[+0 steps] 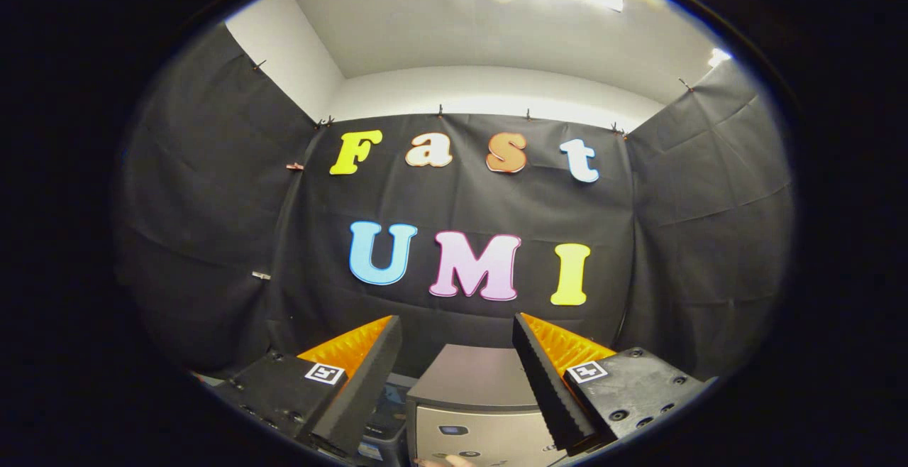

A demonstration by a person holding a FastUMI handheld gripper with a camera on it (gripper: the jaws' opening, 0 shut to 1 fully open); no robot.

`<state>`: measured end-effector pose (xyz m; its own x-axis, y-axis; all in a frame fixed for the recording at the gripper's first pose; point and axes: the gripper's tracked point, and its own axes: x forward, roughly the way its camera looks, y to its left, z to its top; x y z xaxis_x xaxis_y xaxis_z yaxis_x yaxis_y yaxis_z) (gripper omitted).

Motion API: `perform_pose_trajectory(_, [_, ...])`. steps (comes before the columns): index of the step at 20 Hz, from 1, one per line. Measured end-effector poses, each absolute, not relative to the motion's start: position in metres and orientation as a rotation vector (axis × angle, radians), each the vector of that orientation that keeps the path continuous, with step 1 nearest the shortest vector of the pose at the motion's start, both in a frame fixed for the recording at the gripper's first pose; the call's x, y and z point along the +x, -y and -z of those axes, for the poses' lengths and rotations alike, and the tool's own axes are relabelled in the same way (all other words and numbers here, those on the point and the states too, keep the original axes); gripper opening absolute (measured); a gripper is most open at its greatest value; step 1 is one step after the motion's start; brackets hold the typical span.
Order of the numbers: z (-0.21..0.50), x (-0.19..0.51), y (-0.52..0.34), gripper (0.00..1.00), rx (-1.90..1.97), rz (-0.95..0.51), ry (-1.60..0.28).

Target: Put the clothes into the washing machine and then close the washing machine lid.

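My gripper (455, 332) is held up high, facing the booth's back wall, with its two fingers (365, 375) spread apart and nothing between them. Below and just ahead of the fingers stands the washing machine (472, 396), a grey box seen from above, its flat lid (468, 375) lying shut on top and a control panel on its front face. A fingertip of a person's hand (447, 461) shows at the machine's front, low down. No clothes are between the fingers.
A dark bin or basket (386, 417) sits to the left of the machine, partly hidden behind the left finger. Black cloth walls close in the booth on the left, back and right.
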<state>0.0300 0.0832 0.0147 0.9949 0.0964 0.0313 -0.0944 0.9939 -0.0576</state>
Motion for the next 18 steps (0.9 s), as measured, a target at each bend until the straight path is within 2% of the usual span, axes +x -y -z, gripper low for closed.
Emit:
perform_pose_trajectory(8, [-0.012, 0.021, -0.049, 0.98, -0.060, -0.009, 0.035])
perform_pose_trajectory(18, [-0.008, 0.019, -0.048, 0.98, -0.025, -0.033, 0.020])
